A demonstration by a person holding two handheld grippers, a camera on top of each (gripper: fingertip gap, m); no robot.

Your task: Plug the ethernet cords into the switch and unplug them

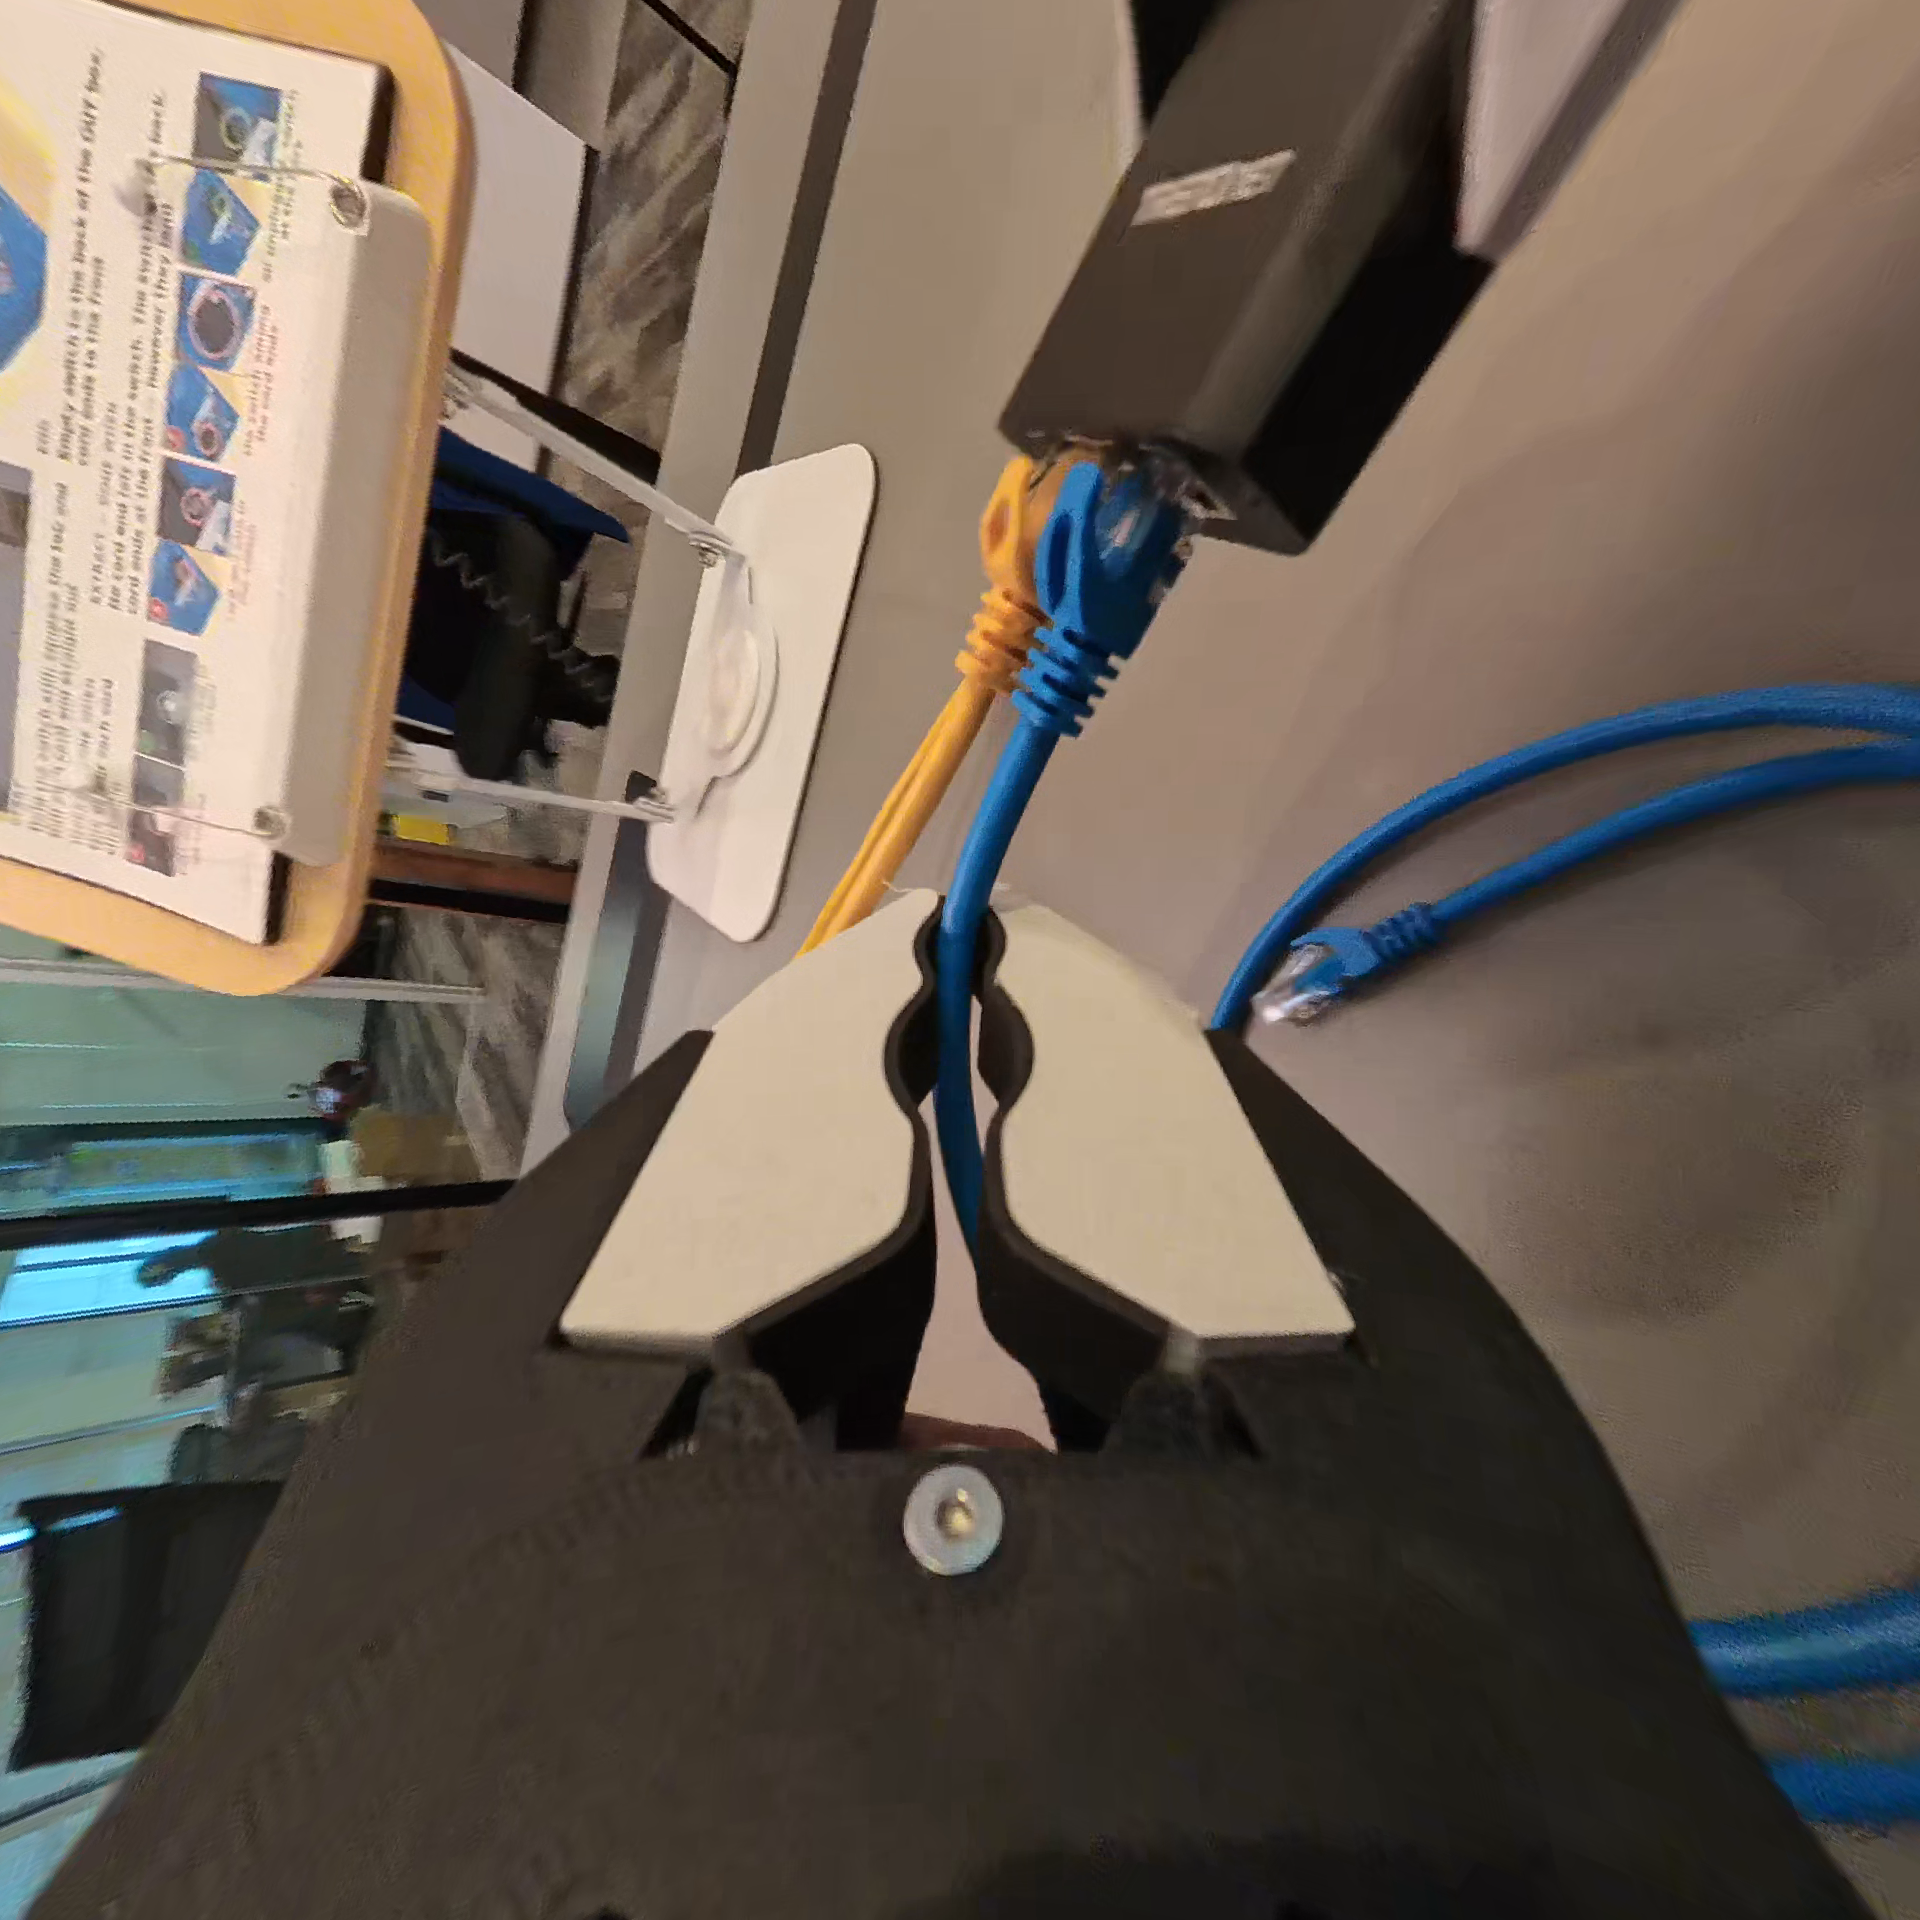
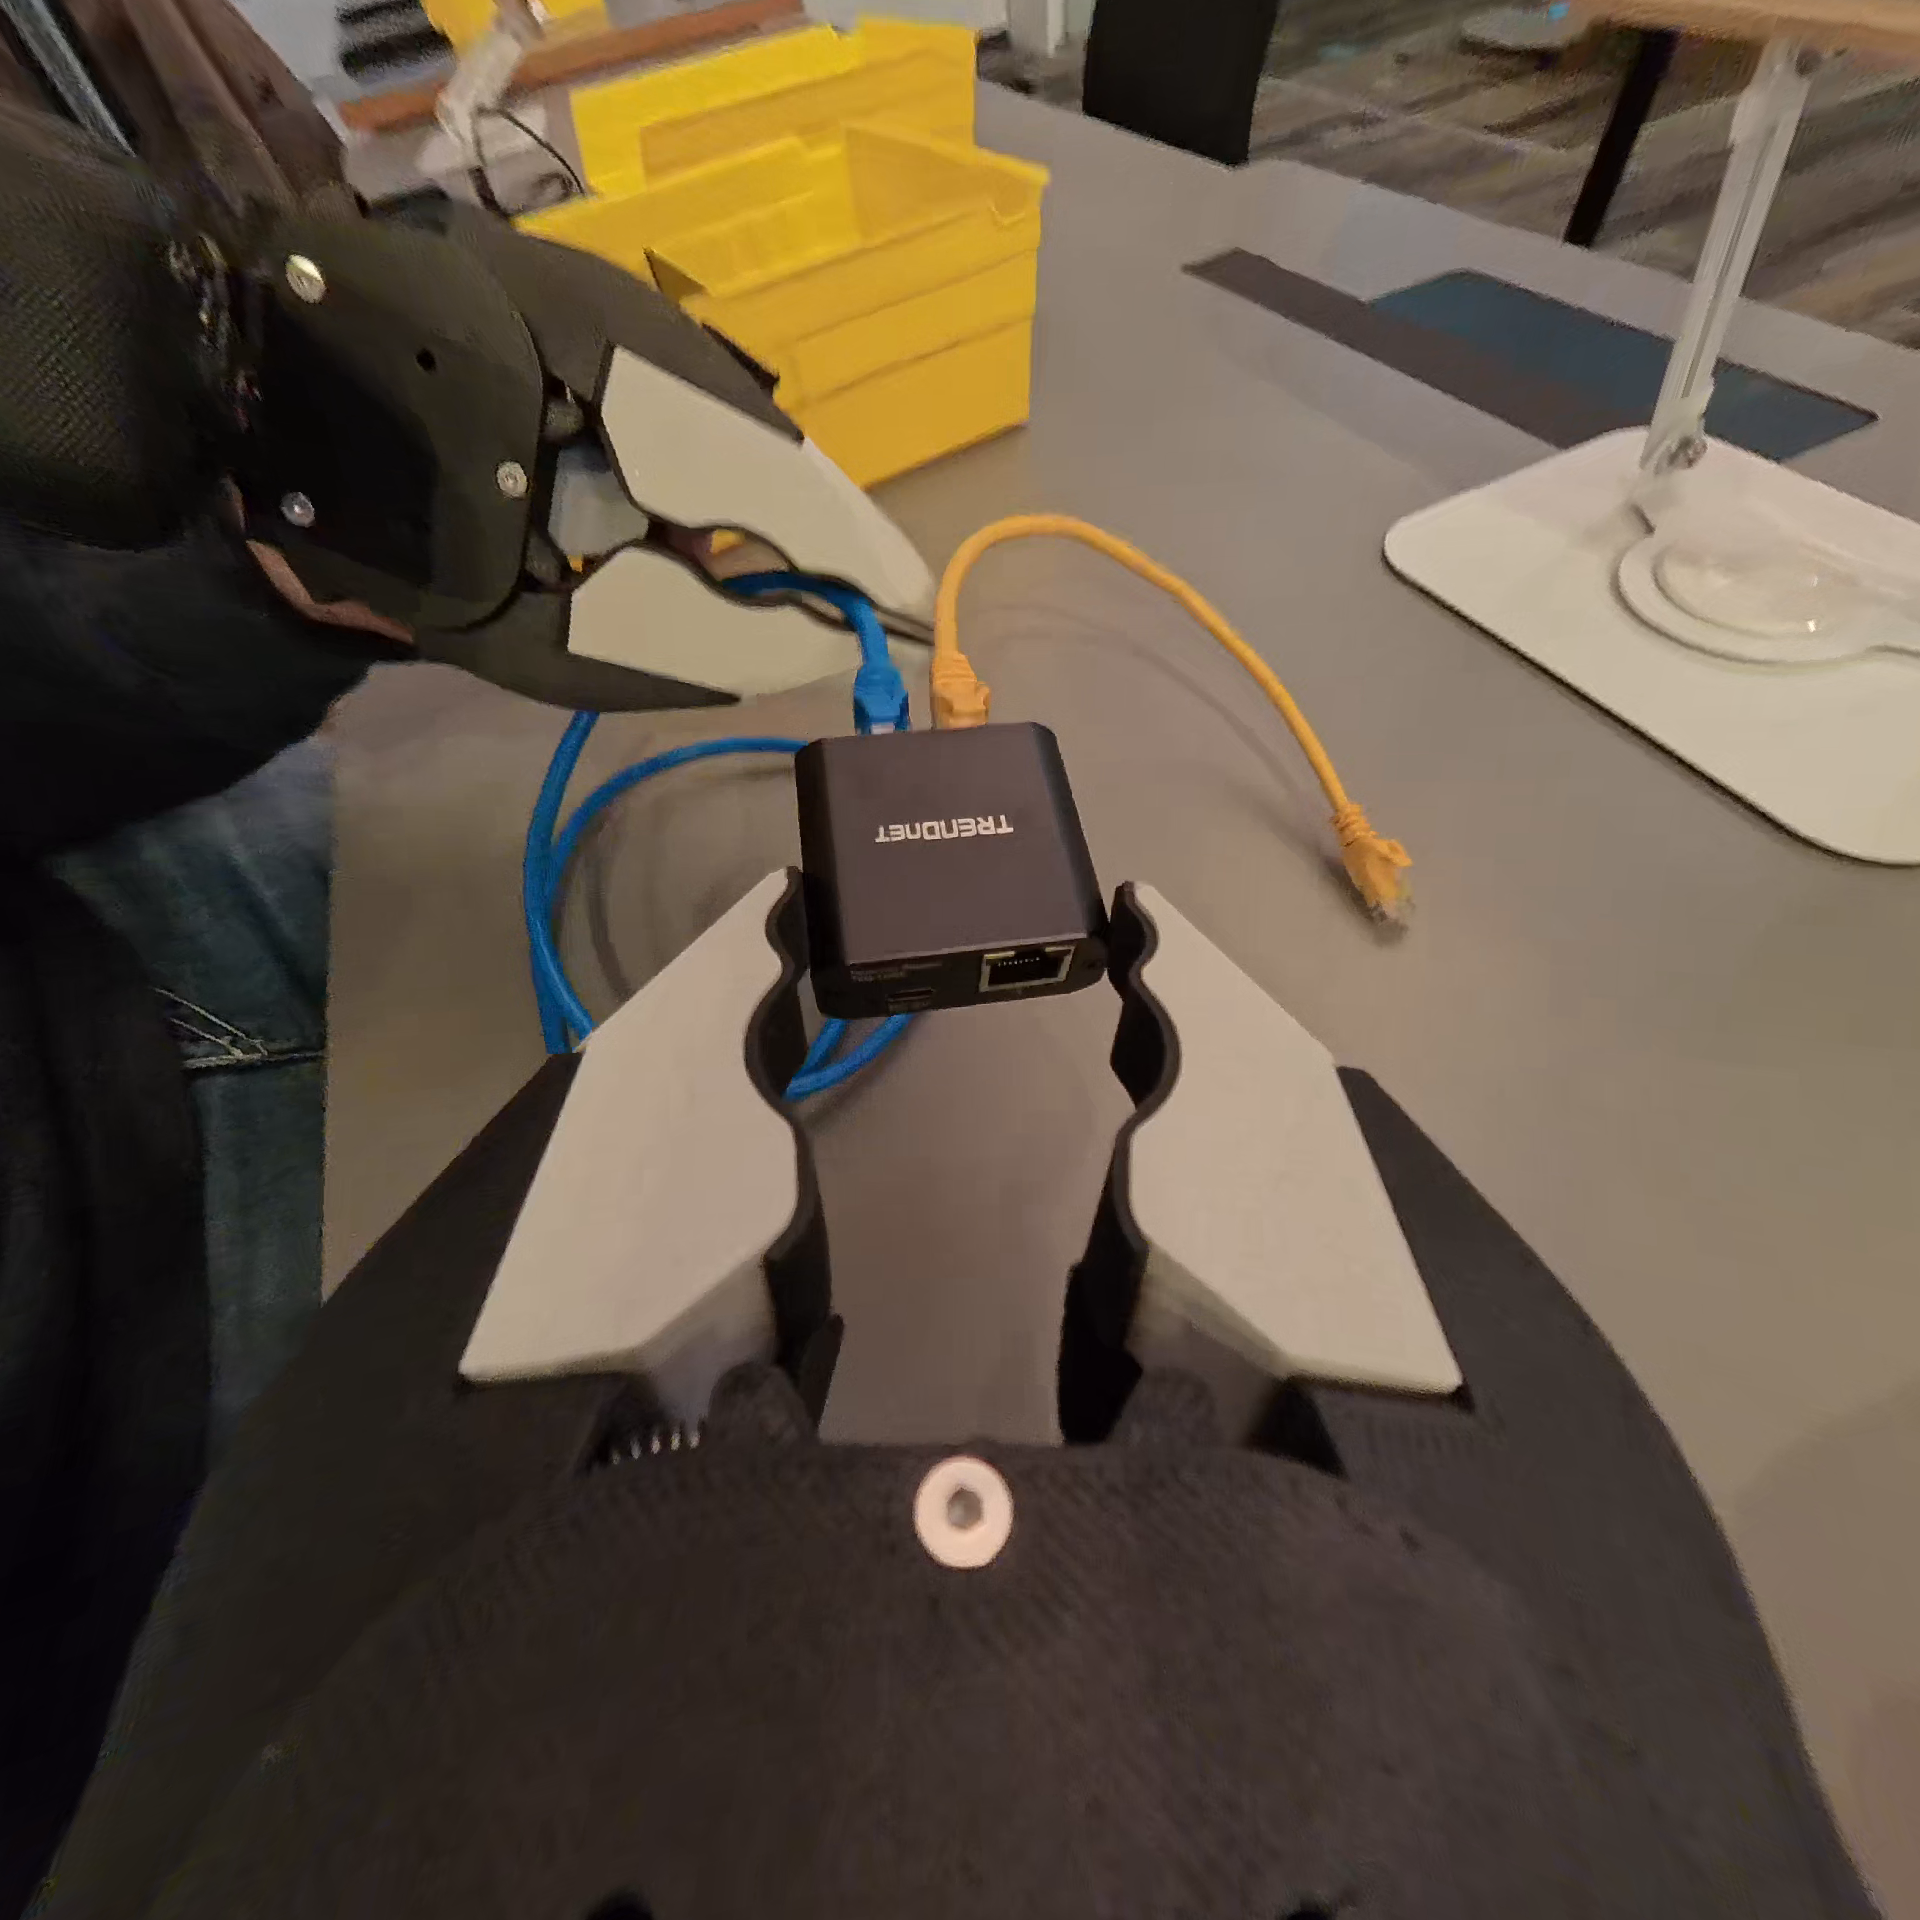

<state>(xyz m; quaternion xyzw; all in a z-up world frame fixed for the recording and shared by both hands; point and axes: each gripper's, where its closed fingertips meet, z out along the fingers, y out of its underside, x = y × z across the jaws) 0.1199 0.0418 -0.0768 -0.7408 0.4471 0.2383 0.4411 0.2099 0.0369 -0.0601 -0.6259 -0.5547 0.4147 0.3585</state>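
Here the small black switch (image 2: 951, 868) sits on the grey bench (image 2: 1558, 1039), looking light and apt to slide, so the right claw (image 2: 951, 940) brackets its near end, fingers beside its sides; whether they press it I cannot tell. The left claw (image 1: 961, 940) pinches the limp blue cord (image 1: 1023, 790) behind the switch; the stiff boot (image 1: 1101, 561) offers surer hold. Beside it, the yellow cord (image 2: 1174, 613) is plugged too.

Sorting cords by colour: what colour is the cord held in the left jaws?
Blue cord, clearest in the left wrist view.
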